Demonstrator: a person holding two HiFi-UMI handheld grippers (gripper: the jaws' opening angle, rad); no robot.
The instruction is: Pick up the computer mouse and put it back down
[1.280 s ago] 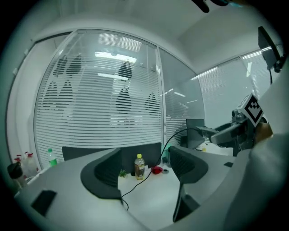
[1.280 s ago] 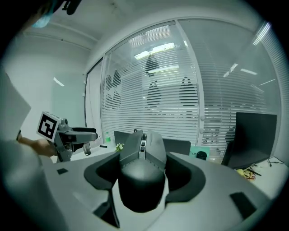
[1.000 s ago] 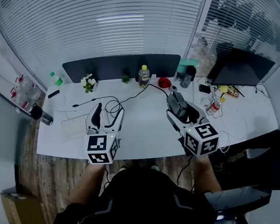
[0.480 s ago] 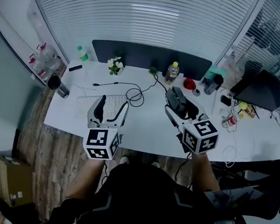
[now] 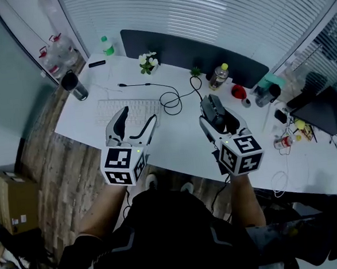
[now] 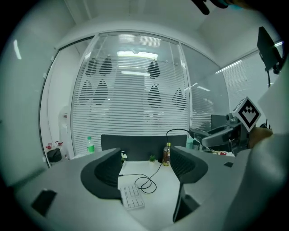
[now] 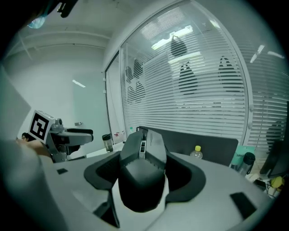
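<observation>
Gripping the black computer mouse (image 5: 214, 111) between their jaws, the right tongs (image 5: 212, 107) hold it above the white table (image 5: 178, 145); the left tongs (image 5: 137, 117), jaws apart and empty, hover near the keyboard (image 5: 110, 109).

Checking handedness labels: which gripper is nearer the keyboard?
Left. The left gripper hangs open at the keyboard's right end; the right gripper, holding the mouse, is farther right, past the cable loop.
</observation>
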